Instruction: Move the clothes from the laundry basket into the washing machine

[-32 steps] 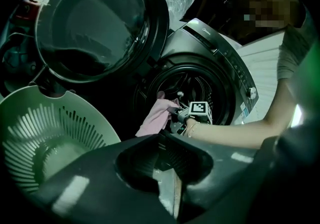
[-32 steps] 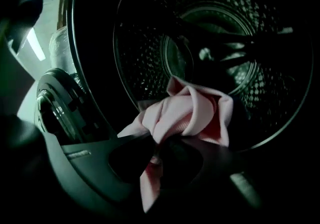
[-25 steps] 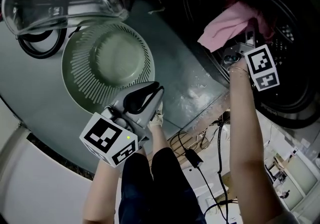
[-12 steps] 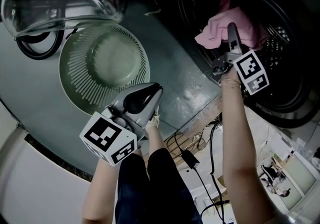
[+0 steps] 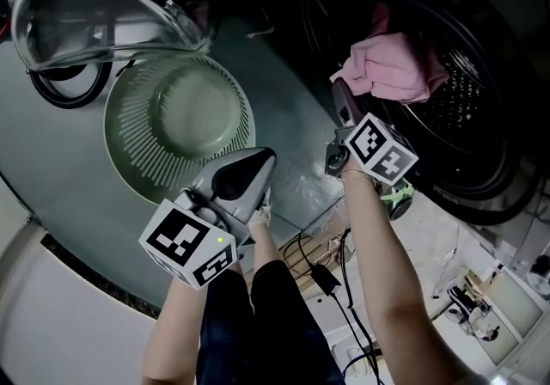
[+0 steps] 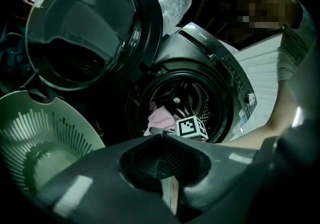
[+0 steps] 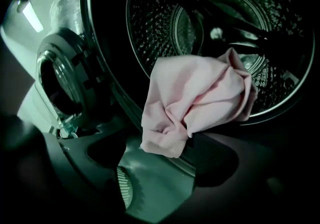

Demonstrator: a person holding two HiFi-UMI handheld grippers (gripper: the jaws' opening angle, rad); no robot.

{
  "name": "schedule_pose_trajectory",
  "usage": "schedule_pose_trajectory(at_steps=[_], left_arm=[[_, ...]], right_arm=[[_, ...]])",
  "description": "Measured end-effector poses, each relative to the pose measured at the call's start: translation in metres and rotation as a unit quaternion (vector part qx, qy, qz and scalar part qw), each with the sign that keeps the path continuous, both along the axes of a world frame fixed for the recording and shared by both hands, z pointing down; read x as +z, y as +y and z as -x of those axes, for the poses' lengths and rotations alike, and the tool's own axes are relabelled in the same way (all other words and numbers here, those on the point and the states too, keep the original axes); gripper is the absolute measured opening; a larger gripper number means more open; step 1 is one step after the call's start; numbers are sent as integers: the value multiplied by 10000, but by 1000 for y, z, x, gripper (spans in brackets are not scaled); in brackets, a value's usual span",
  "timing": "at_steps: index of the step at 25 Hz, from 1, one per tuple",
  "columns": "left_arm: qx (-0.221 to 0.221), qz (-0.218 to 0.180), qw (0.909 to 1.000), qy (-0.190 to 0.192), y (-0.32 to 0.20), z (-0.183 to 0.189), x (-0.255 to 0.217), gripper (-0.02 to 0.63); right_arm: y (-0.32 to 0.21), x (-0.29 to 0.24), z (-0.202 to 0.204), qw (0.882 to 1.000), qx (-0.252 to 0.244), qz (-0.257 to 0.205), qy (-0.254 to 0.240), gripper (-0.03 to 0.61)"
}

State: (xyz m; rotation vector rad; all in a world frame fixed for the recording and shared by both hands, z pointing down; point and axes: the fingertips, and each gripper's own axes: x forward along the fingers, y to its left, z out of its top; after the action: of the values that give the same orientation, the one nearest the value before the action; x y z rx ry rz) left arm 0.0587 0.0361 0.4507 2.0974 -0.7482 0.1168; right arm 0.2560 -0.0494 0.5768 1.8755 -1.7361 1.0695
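A pink garment [image 5: 391, 70] [image 7: 200, 98] is draped over the lower rim of the washing machine's drum [image 5: 468, 108] [image 7: 225, 13], partly inside and partly hanging out. My right gripper [image 5: 338, 89] [image 7: 165, 160] sits just in front of and below it, open, with nothing between the jaws. The pale green laundry basket [image 5: 137, 130] [image 6: 30, 133] lies to the left and looks empty. My left gripper [image 5: 266, 154] [image 6: 162, 137] hovers beside the basket's rim, shut and empty. In the left gripper view the pink garment [image 6: 161, 117] shows in the drum mouth.
The round glass door [image 5: 94, 5] [image 6: 85, 28] stands swung open above the basket. Cables [image 5: 344, 276] trail across the floor by my legs. A small green object [image 5: 397, 196] lies under the drum. A person's sleeve [image 6: 295, 43] stands behind the machine.
My right gripper let go of the pink garment and drew back down and left out of the drum mouth. The garment now rests on the rim. The left gripper stayed put.
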Motion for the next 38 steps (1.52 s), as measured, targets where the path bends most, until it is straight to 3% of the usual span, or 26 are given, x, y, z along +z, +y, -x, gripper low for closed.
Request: schedule_pose_trajectory(at_steps=[3, 7, 8, 12, 16, 21, 23, 26, 31, 34, 38], left_arm=[[-32, -22, 10000, 6, -4, 1, 1, 5], [-32, 23, 10000, -30, -4, 1, 7, 2], [-37, 36, 10000, -32, -4, 1, 8, 2], [6, 48, 10000, -30, -6, -3, 12, 2], [11, 8, 10000, -8, -11, -5, 13, 2], [-8, -1, 10000, 2, -14, -9, 14, 2], [3, 4, 10000, 15, -13, -9, 13, 2], [27, -8, 10000, 26, -11, -9, 9, 2], [-21, -58, 10000, 51, -14, -5, -3, 2], [-93, -73, 9998, 141, -16, -2, -15, 2], [-96, -232, 9997, 73, -19, 0, -35, 1]], right_arm=[[-11, 13, -7, 9987, -160, 295, 373, 387], [-27, 2, -29, 9978, -2, 255, 613, 129], [-32, -3, -37, 9971, 44, 171, 736, 97], [-58, -20, -75, 9894, 158, -127, 1439, 84], [-89, -26, -107, 9828, 394, -261, 1787, 84], [-100, -6, -108, 9866, 538, 109, 1537, 97], [-96, 1, -99, 9901, 572, 138, 1274, 148], [-89, 1, -85, 9944, 565, 56, 886, 281], [-63, -18, -66, 9955, 909, 24, 267, 414], [-43, -47, -47, 9948, 997, -205, 22, 408], [-32, -86, -15, 9965, 659, -459, -250, 402]])
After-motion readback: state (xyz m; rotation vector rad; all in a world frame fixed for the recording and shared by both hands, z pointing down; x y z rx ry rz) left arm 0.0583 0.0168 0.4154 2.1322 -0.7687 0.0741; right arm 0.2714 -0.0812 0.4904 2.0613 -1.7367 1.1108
